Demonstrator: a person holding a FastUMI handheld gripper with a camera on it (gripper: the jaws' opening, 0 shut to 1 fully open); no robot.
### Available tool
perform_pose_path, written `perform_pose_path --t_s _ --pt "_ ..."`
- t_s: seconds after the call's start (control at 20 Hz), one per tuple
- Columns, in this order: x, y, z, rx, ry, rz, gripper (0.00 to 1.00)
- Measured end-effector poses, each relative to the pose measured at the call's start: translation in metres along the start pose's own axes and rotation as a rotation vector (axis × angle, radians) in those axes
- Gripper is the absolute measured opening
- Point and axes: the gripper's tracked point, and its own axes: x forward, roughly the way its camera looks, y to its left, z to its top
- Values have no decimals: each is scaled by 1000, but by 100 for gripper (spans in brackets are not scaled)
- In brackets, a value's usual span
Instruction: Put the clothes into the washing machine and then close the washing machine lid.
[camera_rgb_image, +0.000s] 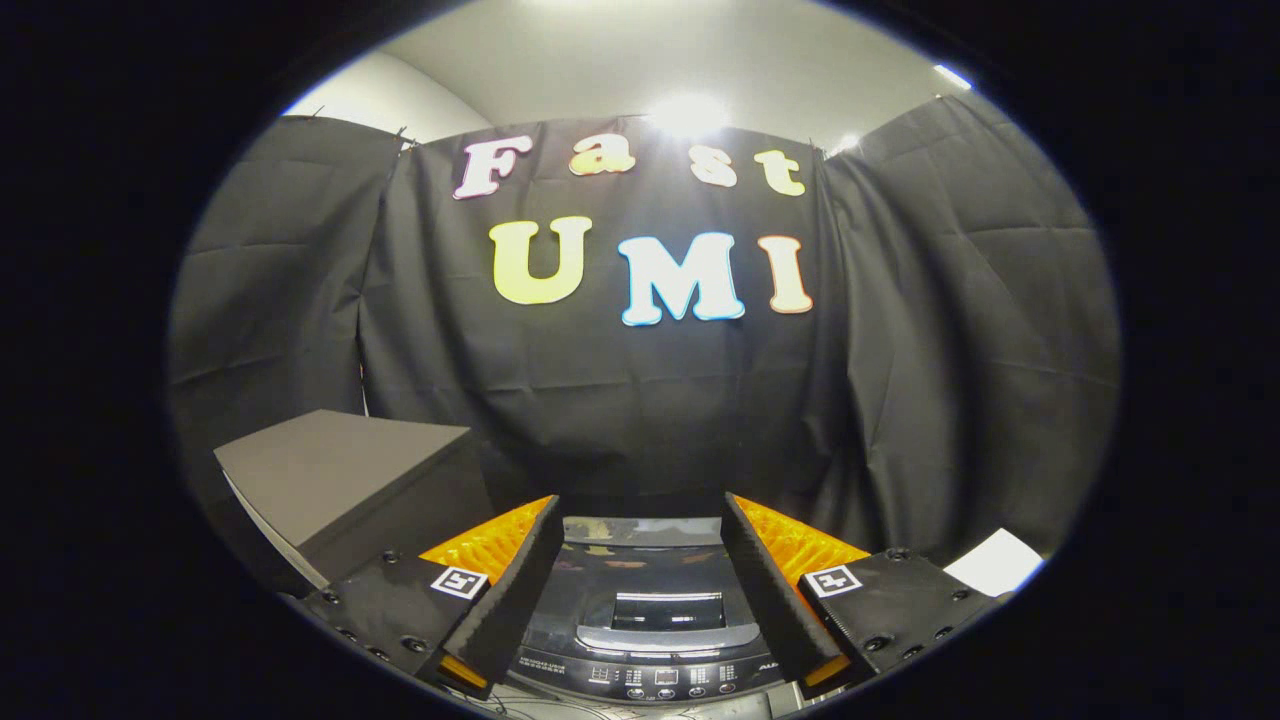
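So the gripper (640, 520) is spread wide apart here, fingers (520, 590) splayed out to either side with a big gap between them, and nothing is caught in that gap. It isn't holding or touching anything as far as I can see, it just hangs in the air above the appliance.

Down in that gap, below and just ahead of the fingers, sits the washing machine (645, 620), a dark top-loader seen from above and the front. Its lid (650, 570) looks flat and down, glossy enough to catch reflections of the lights, with a small window or handle recess (668, 610) toward the front. The control panel (650, 680) with a row of round buttons runs along the near edge, closest to the camera.

Off beside the left finger there's a dark box-shaped thing (340, 480) with a flat matte top, looks like a cabinet or a stand, sitting a bit higher than the washer top. On the other side, past the right finger, a white flat piece (995, 562) pokes out, can't tell what it is, maybe paper or a board.

I can't make out any clothes from this angle.
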Motion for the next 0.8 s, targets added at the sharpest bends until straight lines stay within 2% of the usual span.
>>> perform_pose_path --t_s 0.4,0.8 --pt "-59 4 53 -14 -123 5 99" --pt "-99 8 73 2 -197 2 99"
